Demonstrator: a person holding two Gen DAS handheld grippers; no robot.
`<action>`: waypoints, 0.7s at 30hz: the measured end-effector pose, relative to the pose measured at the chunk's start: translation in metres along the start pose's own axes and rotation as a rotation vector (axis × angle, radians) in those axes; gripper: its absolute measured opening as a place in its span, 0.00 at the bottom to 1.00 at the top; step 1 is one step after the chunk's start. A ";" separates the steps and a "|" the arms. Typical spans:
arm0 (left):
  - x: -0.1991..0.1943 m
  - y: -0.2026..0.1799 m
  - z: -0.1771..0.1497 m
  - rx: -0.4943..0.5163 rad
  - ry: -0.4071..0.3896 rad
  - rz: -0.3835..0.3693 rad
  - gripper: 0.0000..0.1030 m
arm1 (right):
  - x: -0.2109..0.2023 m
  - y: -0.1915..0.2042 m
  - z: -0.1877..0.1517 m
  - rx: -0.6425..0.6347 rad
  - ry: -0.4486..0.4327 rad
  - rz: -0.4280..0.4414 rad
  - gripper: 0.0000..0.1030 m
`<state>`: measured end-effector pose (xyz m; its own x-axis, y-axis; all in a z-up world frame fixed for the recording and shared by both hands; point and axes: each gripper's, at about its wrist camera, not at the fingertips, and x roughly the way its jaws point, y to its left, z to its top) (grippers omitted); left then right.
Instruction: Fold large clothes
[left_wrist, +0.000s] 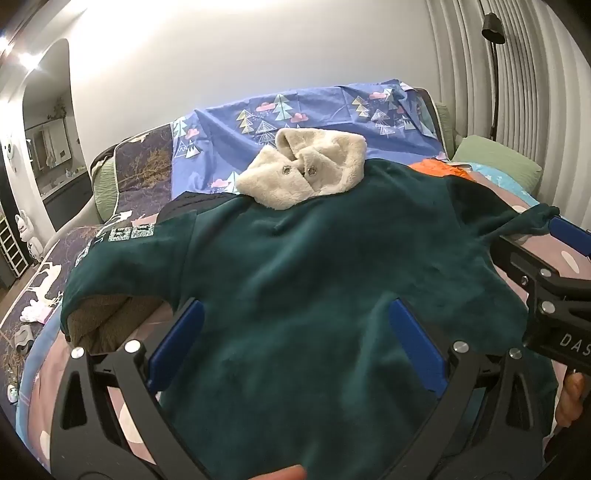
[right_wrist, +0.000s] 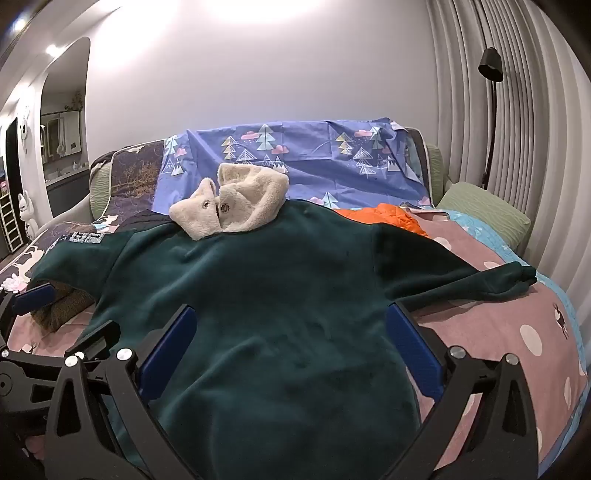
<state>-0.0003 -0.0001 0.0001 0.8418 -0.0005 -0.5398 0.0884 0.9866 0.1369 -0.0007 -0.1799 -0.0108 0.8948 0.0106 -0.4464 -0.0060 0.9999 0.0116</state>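
Lying spread back-up on the bed (right_wrist: 517, 332), one green coat (right_wrist: 277, 314) w/ cream fleece collar (right_wrist: 236, 206) at far end; its near hem is cut off below both views. Left sleeve cuff (left_wrist: 103, 325) shows brown lining, next to the left gripper (left_wrist: 291, 339), fingers wide apart over the coat body, holding nothing. Right gripper (right_wrist: 291, 343) likewise spread wide, empty; whether either's pads touch the fabric can't tell. Right sleeve (right_wrist: 461, 280) lies out toward the right. One orange garment (right_wrist: 384, 218) partly hidden behind the coat.
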 end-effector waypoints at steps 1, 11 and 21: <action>0.000 0.000 0.000 -0.003 0.001 -0.001 0.98 | 0.000 0.000 0.000 0.000 0.000 0.000 0.99; -0.001 -0.002 -0.001 -0.003 0.000 -0.020 0.98 | 0.003 -0.004 -0.005 0.008 -0.011 -0.014 0.99; 0.007 0.003 -0.001 -0.023 0.031 -0.032 0.98 | 0.001 -0.007 -0.005 0.045 -0.012 0.011 0.99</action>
<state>0.0055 0.0033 -0.0035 0.8218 -0.0278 -0.5691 0.1027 0.9897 0.1001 -0.0024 -0.1873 -0.0158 0.8999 0.0208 -0.4357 0.0041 0.9984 0.0562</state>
